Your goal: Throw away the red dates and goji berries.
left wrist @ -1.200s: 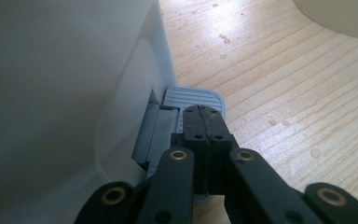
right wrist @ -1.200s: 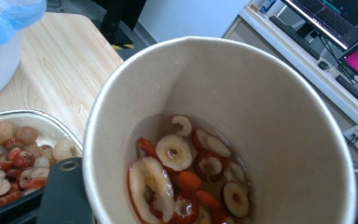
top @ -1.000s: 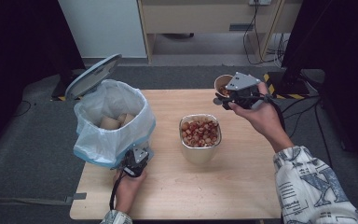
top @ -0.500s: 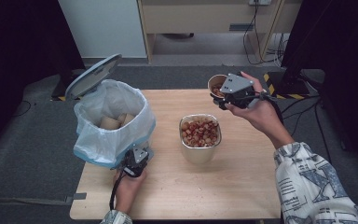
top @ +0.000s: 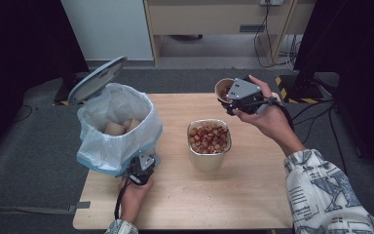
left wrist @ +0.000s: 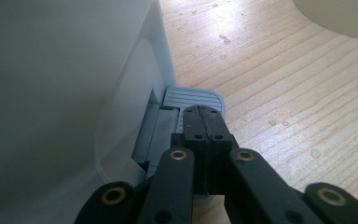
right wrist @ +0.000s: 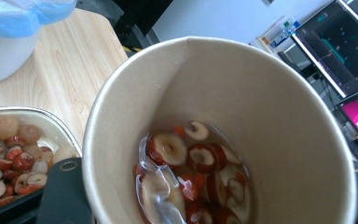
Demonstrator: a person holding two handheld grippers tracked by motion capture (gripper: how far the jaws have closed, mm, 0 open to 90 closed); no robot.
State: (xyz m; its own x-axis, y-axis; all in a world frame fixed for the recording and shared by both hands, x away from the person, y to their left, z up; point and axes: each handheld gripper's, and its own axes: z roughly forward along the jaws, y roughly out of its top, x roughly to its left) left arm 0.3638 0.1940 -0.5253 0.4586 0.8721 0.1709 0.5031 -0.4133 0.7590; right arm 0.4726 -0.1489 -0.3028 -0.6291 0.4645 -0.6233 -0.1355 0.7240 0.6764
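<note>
Black jaws of your right gripper (top: 233,100) are clamped on the wall of the brown paper cup (right wrist: 223,135), which you hold in the air above the far right part of the pale wooden table (top: 253,195). The cup is tipped, and the sliced red dates with a scrap of clear film (right wrist: 186,177) have slid to its low side. Tilt it much more out here and the slices will, I think, spill onto the wood rather than into the square metal tin of dates (top: 209,141) or the white pedal bin lined with a blue-edged plastic bag (top: 117,126). Paper walls also give: squeeze harder and the rim may buckle and slip out.

Your left gripper (left wrist: 204,122) is pressed together, holding nothing, with its tip on the bin's grey ribbed pedal (left wrist: 193,97). Let it slide off and the raised lid (top: 97,78) would likely drop while the cup is on its way over.

Against a second ago, the cup has drifted a little to the left; the left hand, bin and tin are unchanged.
</note>
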